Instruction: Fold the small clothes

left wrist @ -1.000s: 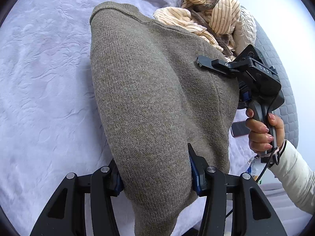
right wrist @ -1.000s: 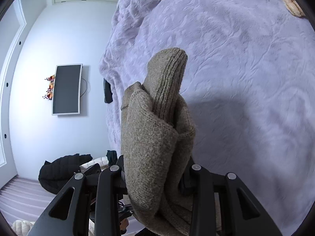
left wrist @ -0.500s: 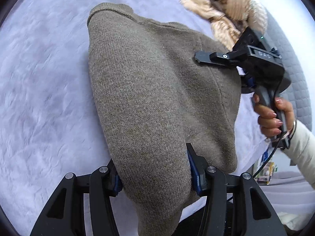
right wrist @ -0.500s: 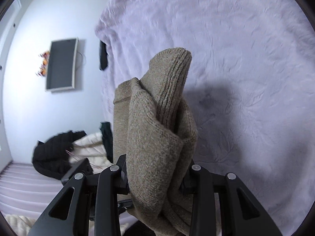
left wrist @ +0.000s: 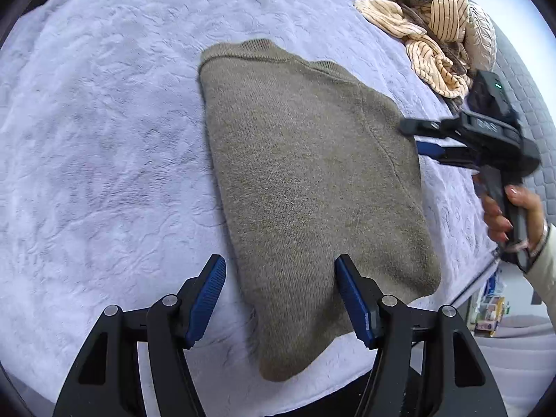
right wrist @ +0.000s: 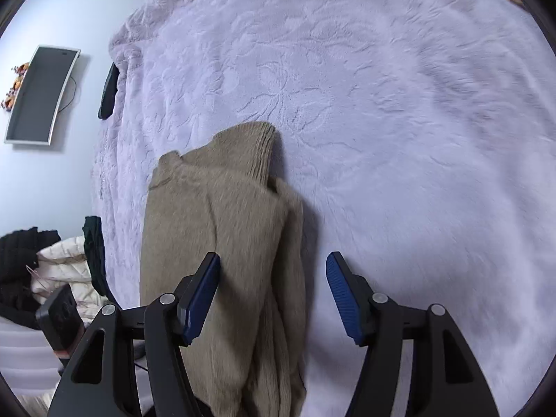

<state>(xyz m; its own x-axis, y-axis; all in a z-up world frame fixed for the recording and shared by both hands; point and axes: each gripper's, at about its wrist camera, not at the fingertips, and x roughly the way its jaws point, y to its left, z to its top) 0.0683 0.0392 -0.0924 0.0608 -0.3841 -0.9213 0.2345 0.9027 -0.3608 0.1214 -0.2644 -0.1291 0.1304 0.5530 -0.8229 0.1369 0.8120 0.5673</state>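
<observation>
- The sweater (left wrist: 312,187) lies folded on the blanket (left wrist: 104,139), nearer than the striped clothes (left wrist: 427,27).
- Left gripper (left wrist: 279,299) and right gripper (right wrist: 272,295): jaws apart, gripping nothing.
- Risk: a finger pulling back could snag the knit and undo the fold.

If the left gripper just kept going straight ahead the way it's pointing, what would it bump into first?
Most likely the brown knitted sweater. The left gripper is open with the sweater's near end between its fingers, lying on the lilac bedspread. Its height above the knit is hard to judge.
</observation>
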